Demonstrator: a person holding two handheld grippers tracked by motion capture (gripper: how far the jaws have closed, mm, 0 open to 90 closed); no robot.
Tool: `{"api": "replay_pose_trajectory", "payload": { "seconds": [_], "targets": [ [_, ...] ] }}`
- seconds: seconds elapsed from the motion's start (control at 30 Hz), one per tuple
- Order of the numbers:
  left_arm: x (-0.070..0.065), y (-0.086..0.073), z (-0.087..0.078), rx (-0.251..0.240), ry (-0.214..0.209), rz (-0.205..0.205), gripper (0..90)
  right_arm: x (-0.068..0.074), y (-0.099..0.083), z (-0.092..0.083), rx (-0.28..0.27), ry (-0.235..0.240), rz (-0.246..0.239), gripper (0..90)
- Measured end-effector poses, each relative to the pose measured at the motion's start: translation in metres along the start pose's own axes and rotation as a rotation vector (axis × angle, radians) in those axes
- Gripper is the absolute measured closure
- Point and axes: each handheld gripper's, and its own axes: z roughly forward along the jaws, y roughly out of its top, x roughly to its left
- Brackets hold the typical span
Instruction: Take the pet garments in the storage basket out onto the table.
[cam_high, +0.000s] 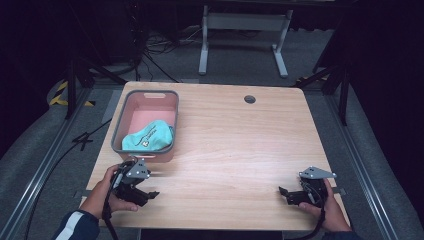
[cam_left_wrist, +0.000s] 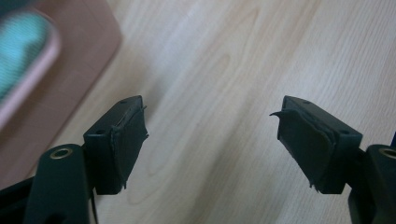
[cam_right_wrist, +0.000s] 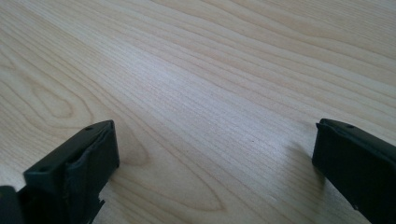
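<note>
Both grippers, left gripper (cam_high: 150, 194) and right gripper (cam_high: 283, 192), hang open and empty; teal cloth (cam_high: 149, 137) sits in the far-left pink bin (cam_high: 118, 126), looks dropped off.

One wooden surface (cam_high: 240, 145) carries one pink bin (cam_high: 146, 150). Inside the bin lies one teal cloth (cam_high: 147, 137) — a single folded piece. Two grippers are in sight — one left gripper (cam_high: 150, 195), one right gripper (cam_high: 285, 192) — each held by one hand, two hands altogether.

Dark room — grey carpet floor (cam_high: 240, 55), white table frame (cam_high: 245, 22), tangled cables (cam_high: 160, 47).
</note>
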Motion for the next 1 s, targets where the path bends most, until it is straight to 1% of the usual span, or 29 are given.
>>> {"api": "replay_pose_trajectory", "payload": {
  "seconds": [0.03,0.1,0.17,0.2,0.27,0.33,0.4,0.43,0.47,0.53,0.57,0.6,0.63,0.67,0.77,0.83,0.87,0.9,0.93,0.97,1.0],
  "targets": [
    [0.002,0.005,-0.006,-0.025,0.01,0.0,24.0,0.0,0.0,0.0,-0.001,0.001,0.003,1.1],
    [0.004,0.009,-0.011,-0.037,0.011,-0.001,23.7,0.0,0.0,0.0,-0.001,0.001,0.004,1.1],
    [0.006,0.014,-0.016,-0.047,0.027,0.002,23.7,0.0,0.0,0.0,-0.002,0.001,0.003,1.1],
    [0.006,0.014,-0.016,-0.047,0.027,0.002,23.3,0.0,0.0,0.0,-0.002,0.001,0.003,1.1],
    [0.011,0.019,-0.022,-0.068,0.022,-0.002,23.1,0.0,0.0,0.0,-0.002,0.002,0.003,1.2],
    [0.014,0.023,-0.027,-0.069,0.026,0.009,22.9,0.0,0.0,0.0,-0.002,0.002,0.002,1.3],
    [0.019,0.028,-0.032,-0.067,0.042,0.022,23.0,0.0,0.0,0.0,-0.002,0.002,0.003,1.2],
    [0.024,0.033,-0.037,-0.075,0.058,0.029,23.0,0.0,0.0,0.0,-0.002,0.003,0.003,1.3],
    [0.027,0.036,-0.04,-0.086,0.065,0.028,23.6,0.0,0.0,0.0,-0.002,0.003,0.002,1.3],
    [0.034,0.039,-0.044,-0.098,0.069,0.034,25.5,0.0,0.0,0.0,-0.001,0.002,0.0,1.3],
    [0.034,0.039,-0.044,-0.098,0.069,0.034,25.5,0.0,0.0,0.0,-0.001,0.002,0.0,1.3],
    [0.038,0.041,-0.047,-0.101,0.069,0.026,25.5,0.0,0.0,0.0,-0.002,0.002,0.0,1.3],
    [0.044,0.044,-0.05,-0.089,0.098,0.028,25.5,0.0,0.0,0.0,-0.002,0.002,-0.002,1.3],
    [0.044,0.044,-0.05,-0.089,0.098,0.028,25.5,0.0,0.0,0.0,-0.002,0.002,-0.002,1.3],
    [0.056,0.048,-0.052,-0.086,0.112,0.016,25.4,0.0,0.0,0.0,-0.002,0.002,-0.002,1.3],
    [0.067,0.05,-0.051,-0.071,0.117,-0.007,24.3,0.0,0.0,-0.001,-0.002,0.002,-0.002,1.4],
    [0.067,0.05,-0.051,-0.071,0.117,-0.007,23.5,0.0,0.0,-0.001,-0.002,0.002,-0.002,1.4],
    [0.071,0.05,-0.05,-0.067,0.118,-0.014,23.3,0.0,0.0,-0.001,-0.002,0.002,-0.002,1.4],
    [0.078,0.051,-0.048,-0.058,0.121,-0.025,23.3,0.0,0.0,-0.001,-0.002,0.002,-0.002,1.4],
    [0.078,0.051,-0.048,-0.058,0.121,-0.025,22.9,0.0,0.0,-0.001,-0.002,0.002,-0.002,1.4],
    [0.082,0.052,-0.046,-0.05,0.121,-0.03,22.5,0.0,0.0,-0.001,-0.002,0.002,-0.002,1.4]
  ]
}}
